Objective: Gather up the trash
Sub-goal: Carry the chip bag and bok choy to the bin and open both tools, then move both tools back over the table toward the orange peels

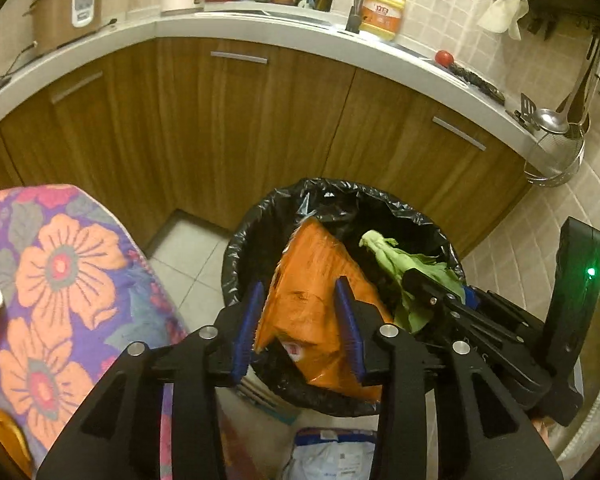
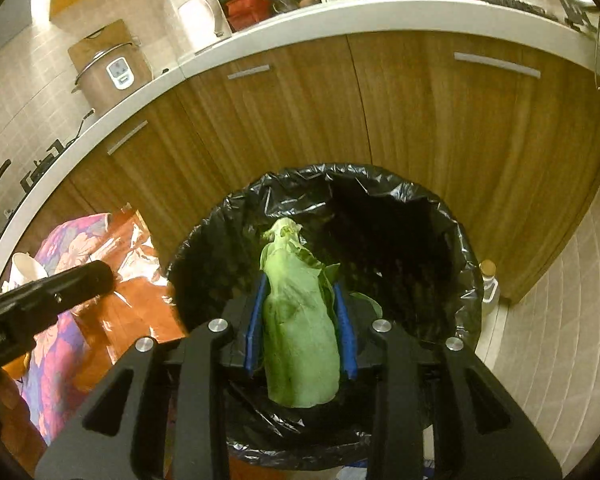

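Left claw [image 1: 300, 316] pinching orange wrapper [image 1: 312, 304], right claw [image 2: 302, 300] pinching green leaf [image 2: 300, 332]; both held over black-lined trash bin [image 2: 452, 216] directly below the claws.

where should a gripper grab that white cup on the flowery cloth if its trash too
Probably by the rim. The white cup sits on the floral cloth with its open mouth facing up, so one finger could go inside and one outside the wall, coming from above. Both grippers are busy: the left gripper holds the orange bag, the right gripper the lettuce leaf.
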{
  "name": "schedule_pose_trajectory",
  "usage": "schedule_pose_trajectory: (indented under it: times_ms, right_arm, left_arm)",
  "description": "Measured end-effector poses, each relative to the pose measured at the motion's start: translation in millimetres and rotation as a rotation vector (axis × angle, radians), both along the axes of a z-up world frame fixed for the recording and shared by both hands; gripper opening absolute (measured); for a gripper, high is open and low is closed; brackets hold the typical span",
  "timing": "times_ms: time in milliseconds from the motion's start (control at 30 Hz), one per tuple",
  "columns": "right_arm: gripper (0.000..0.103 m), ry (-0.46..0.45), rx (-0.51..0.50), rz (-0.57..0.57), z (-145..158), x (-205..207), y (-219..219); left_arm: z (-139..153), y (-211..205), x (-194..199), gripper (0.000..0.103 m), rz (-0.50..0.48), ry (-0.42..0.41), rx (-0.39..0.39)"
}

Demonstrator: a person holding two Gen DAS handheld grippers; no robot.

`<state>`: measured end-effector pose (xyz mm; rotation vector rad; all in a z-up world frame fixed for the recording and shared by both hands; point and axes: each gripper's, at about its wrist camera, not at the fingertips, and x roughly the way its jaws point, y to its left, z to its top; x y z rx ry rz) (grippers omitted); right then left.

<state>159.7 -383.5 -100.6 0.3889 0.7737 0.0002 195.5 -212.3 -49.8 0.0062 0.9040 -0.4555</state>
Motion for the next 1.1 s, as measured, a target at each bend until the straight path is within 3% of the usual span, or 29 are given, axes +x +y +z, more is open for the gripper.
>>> schedule_pose_trajectory:
  times_ms: [167,233,300,600,767,1100]
  right_arm:
    - [0.032,0.025,0.023,0.0,-5.7,-0.7,-0.6]
    - [0.045,0.027,0.032,0.006,-6.0,-1.8,-0.8]
    - [0.049,0.016,0.027,0.005,-1.9,-4.1,0.7]
    - [0.049,-0.053,-0.006,0.017,31.8,-24.9,14.5]
    - [0.049,-0.14,-0.053,0.072,65.1,-48.1,47.7]
    - [0.049,-0.324,-0.12,0.281,125.9,-92.2,152.5]
  left_arm:
    - [-0.1,-1.9,1.1,0.044,-0.005,0.002,0.001]
    - [3.1,3.7,-0.3,0.05,-0.009,-0.004,-0.016]
    - [7.0,9.5,-3.1,0.051,-0.006,-0.011,-0.03]
    - [35.4,43.9,-32.2,0.051,0.032,-0.067,-0.089]
    - [56.8,71.2,-58.6,0.051,0.062,-0.123,-0.116]
    - [103.1,168.6,-135.5,0.066,0.199,-0.29,-0.139]
